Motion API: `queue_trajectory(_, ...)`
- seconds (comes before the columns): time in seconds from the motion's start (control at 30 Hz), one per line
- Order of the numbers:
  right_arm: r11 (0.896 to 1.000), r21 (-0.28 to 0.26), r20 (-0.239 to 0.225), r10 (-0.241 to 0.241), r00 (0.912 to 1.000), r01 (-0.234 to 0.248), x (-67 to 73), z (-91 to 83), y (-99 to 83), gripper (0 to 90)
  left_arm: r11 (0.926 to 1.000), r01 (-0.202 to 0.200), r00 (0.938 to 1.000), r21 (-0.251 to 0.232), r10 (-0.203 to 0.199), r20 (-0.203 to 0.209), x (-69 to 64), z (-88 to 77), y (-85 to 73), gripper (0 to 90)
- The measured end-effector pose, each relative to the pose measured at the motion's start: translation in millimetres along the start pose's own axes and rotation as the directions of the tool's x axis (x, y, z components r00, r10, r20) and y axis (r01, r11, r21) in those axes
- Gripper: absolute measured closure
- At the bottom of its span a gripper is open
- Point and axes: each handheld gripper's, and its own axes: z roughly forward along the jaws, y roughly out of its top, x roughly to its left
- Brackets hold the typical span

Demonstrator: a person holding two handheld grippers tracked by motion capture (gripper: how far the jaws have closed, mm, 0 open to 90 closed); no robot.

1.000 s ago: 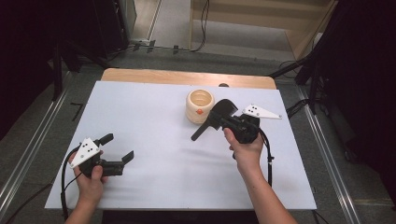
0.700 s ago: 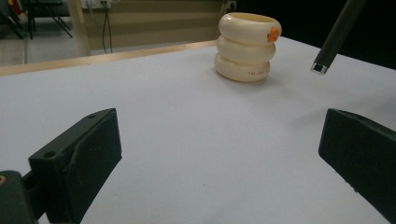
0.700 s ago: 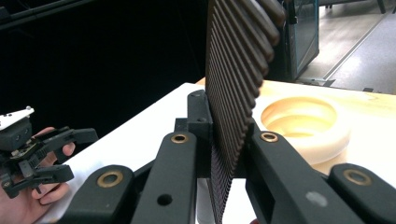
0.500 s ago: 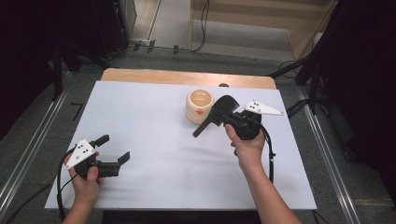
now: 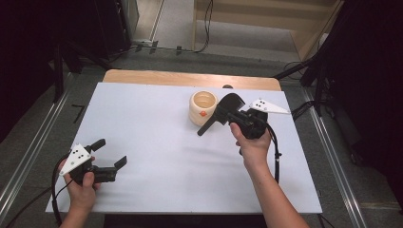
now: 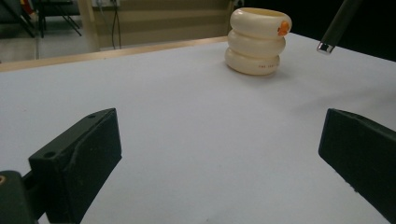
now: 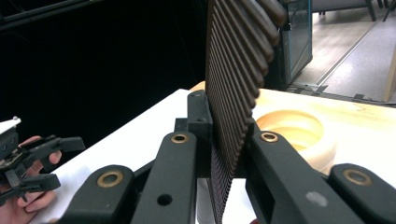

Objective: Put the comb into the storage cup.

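a white counter (image 5: 157,190) seen from above, a person's two forearms reaching in from its near edge, each hand holding a two-finger gripper.

the right gripper (image 5: 227,115) hovers toward the far right part of the counter, its fingers closed on a black slotted spatula (image 5: 223,112). in the right gripper view the fingers (image 7: 180,158) press the ribbed blade (image 7: 233,93) from both sides, with the blade standing on edge between them. the spatula's long axis runs on a slant: the broad blade points up and toward the far right corner, and the handle (image 5: 206,127) slopes down toward the near left, its tip hanging just above the counter.

just beside the blade, on its left, stands a cream ribbed cup (image 5: 203,107), open at the top, with a small orange mark on its side. it sits near the far edge, right of centre.

the left gripper (image 5: 107,159) rests near the near left corner, well apart from the cup, its fingers (image 6: 77,161) spread wide with nothing between them.

risks, as a judgement: the grip is on the thin blade, not the handle, so the spatula could pivot or slip out if swung. the handle or blade, being so close, could also knock the light cup over.
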Motion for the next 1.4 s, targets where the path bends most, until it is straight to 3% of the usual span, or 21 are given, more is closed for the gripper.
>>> queue_trajectory(0.27, 1.0, -0.008, 0.007, -0.006, 1.0, 0.006, -1.1, 0.4, 6.2, 82.3, 0.9998, 0.02, 0.9998, -0.002, -0.02, 0.001, 2.7, -2.6, -2.2, 0.0)
queue_trajectory(0.6, 1.0, -0.024, 0.02, -0.003, 0.9998, 0.004, -6.6, -1.8, 13.2, 82.4, 0.9994, -0.019, 0.9998, 0.027, 0.019, 0.009, -2.2, 0.7, -4.4, 0.0)
queue_trajectory(1.4, 0.999, -0.045, 0.052, -0.017, 0.9985, 0.019, -14.9, 0.1, 30.9, 82.4, 0.9998, -0.007, 0.9998, 0.017, 0.007, 0.016, -0.6, -0.7, -4.8, 0.0)
